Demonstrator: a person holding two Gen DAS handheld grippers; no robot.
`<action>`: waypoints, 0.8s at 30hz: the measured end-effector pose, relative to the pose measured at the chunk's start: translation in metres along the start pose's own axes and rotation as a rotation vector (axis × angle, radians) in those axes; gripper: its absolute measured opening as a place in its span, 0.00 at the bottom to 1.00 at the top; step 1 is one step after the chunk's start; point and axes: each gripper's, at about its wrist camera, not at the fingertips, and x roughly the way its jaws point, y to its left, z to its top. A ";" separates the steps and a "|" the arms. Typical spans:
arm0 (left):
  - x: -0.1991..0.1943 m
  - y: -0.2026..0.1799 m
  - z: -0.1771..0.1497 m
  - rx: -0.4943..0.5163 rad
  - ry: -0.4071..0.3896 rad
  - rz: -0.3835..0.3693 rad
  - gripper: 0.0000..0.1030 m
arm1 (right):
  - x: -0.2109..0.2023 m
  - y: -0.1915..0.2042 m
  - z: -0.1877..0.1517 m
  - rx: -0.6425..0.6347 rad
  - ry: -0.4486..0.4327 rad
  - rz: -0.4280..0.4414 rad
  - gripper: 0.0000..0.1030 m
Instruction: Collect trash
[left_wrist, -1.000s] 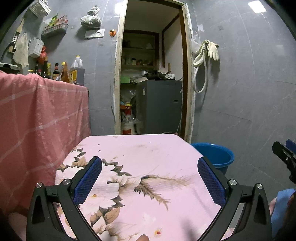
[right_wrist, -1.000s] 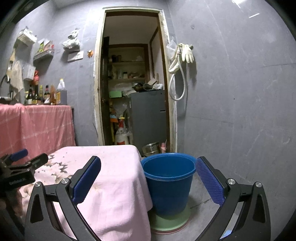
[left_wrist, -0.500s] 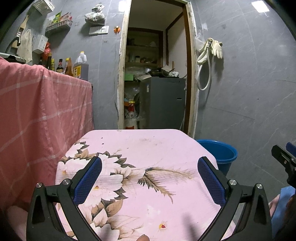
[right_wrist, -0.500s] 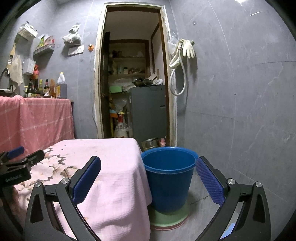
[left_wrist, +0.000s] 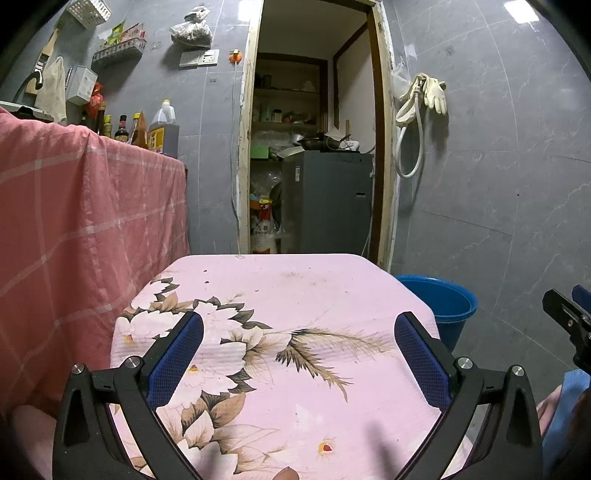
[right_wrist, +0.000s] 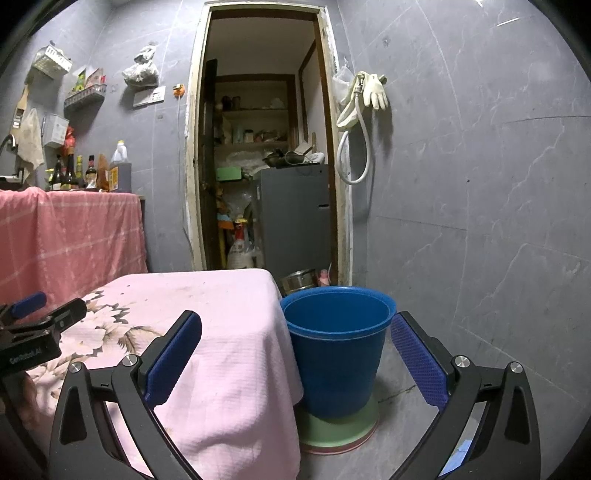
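Observation:
A blue bucket (right_wrist: 338, 347) stands on the floor on a green base, just right of a small table under a pink floral cloth (left_wrist: 288, 332). In the left wrist view only the bucket's rim (left_wrist: 439, 299) shows past the table's right corner. My left gripper (left_wrist: 299, 354) hovers open over the cloth with nothing between its fingers. My right gripper (right_wrist: 295, 354) is open too and empty, its fingers framing the table's edge and the bucket. No trash shows on the cloth or in the bucket's visible part.
A counter draped in pink checked cloth (left_wrist: 85, 229) with several bottles (left_wrist: 162, 127) stands to the left. An open doorway (left_wrist: 314, 155) with a grey fridge (right_wrist: 295, 218) lies straight ahead. Rubber gloves and a hose (right_wrist: 364, 107) hang on the grey tiled wall.
Both wrist views have tilted upward a little, so the table and bucket sit lower in frame. Both grippers stay open and empty.

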 end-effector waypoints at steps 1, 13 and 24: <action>0.000 0.000 0.000 0.001 0.001 -0.001 0.99 | 0.000 0.000 0.000 0.001 0.000 0.000 1.00; 0.000 0.000 -0.001 -0.001 0.001 -0.001 0.98 | 0.000 -0.002 0.000 0.001 0.001 0.000 1.00; 0.000 0.003 -0.001 0.000 0.003 -0.004 0.99 | -0.001 -0.002 0.000 0.007 -0.002 -0.004 1.00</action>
